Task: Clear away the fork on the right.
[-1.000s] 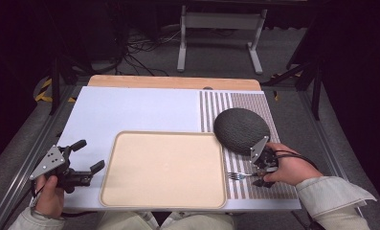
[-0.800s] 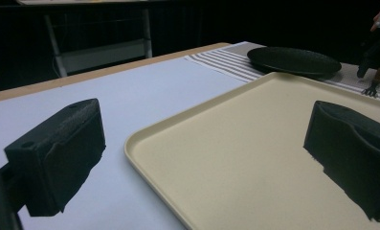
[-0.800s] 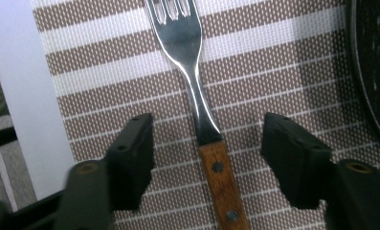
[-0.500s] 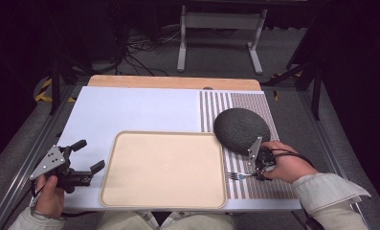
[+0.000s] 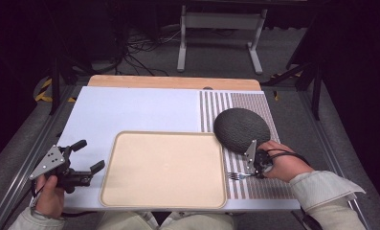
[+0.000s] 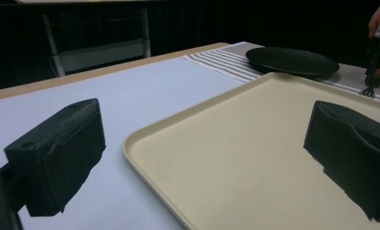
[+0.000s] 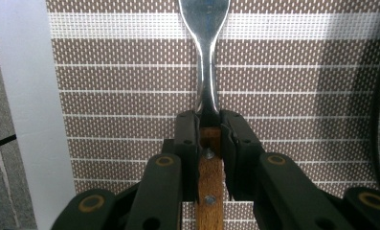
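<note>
A fork (image 5: 235,176) with a metal head and a wooden handle (image 7: 210,187) lies over the striped placemat (image 5: 269,187), tines pointing at the tray. My right gripper (image 5: 253,173) is shut on the fork (image 7: 206,72) where metal meets wood, its jaws pressed to both sides (image 7: 209,129). A dark round plate (image 5: 241,129) sits just behind it. My left gripper (image 5: 89,155) hovers at the left edge of the beige tray (image 5: 163,167), open, with nothing between its jaws (image 6: 211,158). In the left gripper view the right gripper (image 6: 376,62) shows far off with the fork tines (image 6: 367,91).
The beige tray (image 6: 130,143) lies bare on a pale blue mat (image 5: 130,110) at the table's front centre. The plate (image 6: 293,60) is beyond the tray's far right corner. A wooden table edge (image 5: 173,82) runs along the back, with dark floor and a metal stand behind.
My right hand has shifted slightly left and toward me with the fork. The left gripper has stayed put.
</note>
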Demonstrator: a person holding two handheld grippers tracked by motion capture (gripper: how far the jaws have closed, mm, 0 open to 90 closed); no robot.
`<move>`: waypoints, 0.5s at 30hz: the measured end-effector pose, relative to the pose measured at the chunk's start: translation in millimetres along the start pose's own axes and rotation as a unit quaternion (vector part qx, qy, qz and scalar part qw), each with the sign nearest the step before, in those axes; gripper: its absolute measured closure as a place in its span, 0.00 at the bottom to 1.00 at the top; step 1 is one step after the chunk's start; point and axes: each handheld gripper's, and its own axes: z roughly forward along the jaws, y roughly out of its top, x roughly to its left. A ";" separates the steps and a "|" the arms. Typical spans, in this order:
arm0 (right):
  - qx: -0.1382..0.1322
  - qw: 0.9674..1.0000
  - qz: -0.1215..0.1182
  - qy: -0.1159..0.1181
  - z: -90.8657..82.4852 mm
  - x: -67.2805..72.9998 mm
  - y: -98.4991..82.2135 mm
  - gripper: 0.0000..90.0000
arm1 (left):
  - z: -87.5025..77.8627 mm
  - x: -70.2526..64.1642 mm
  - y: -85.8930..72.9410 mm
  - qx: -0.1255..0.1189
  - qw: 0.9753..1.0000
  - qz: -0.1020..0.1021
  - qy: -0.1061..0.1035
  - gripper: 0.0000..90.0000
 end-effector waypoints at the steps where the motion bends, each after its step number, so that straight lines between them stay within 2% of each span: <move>1: -0.001 1.000 0.000 0.000 0.1 -0.2 -0.1 0.86 | 0.1 0.0 -0.1 0.000 1.000 0.000 0.000 0.01; 10: -0.007 1.000 0.004 -0.002 -3.7 -1.4 -0.9 0.86 | 0.0 0.1 -0.1 0.000 1.000 -0.001 0.000 0.01; 15: -0.018 1.000 0.022 -0.012 -14.5 -0.9 -1.1 0.86 | -0.1 0.2 -0.1 0.000 1.000 -0.001 0.001 0.01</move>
